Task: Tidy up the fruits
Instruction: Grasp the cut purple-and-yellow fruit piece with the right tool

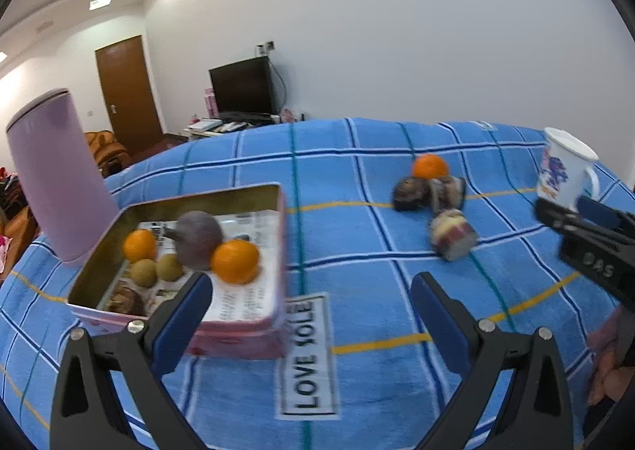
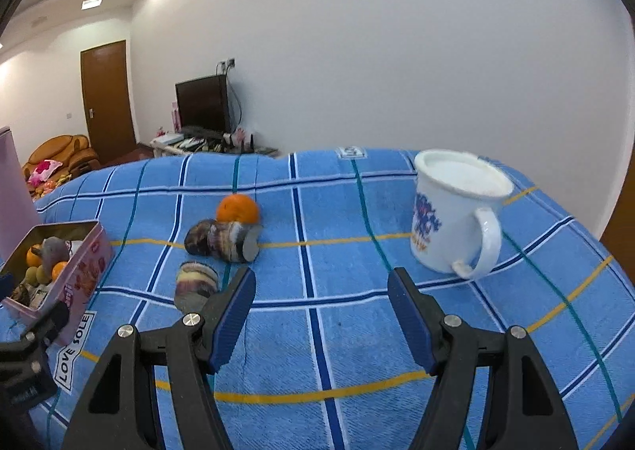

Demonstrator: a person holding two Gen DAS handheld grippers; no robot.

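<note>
**Fruit split between tin and cloth, both tongs empty**

Five pieces of fruit are seen inside the pink tin point(image 1: 238, 325): two oranges point(image 1: 235, 260), two small greenish-brown fruits point(image 1: 143, 272), and a dull purple fruit point(image 1: 198, 238) resting against them. A dark mottled item is glimpsed in the tin's near corner, too blurred to be named. The tin is set on the blue checked cloth point(image 1: 357, 291), just beside a "LOVE SOLE" label point(image 1: 308, 356) sewn to it.

Well apart from the tin, a loose cluster is laid out on the cloth: an orange point(image 2: 237, 208) at the back, touching two dark mottled pieces point(image 2: 222, 241) in front of it, one showing a flat cut face. A third striped piece point(image 2: 195, 285) is found nearer, just beside them.

The left gripper point(image 1: 311, 291) is held wide open above the cloth, nothing between its blue pads point(image 1: 434, 307). The right gripper point(image 2: 321, 287) is likewise spread, nothing caught.

Further out, a white printed mug point(image 2: 452, 223) is stood upright to the right, and a tall lilac canister point(image 1: 59, 176) is placed behind the tin.
</note>
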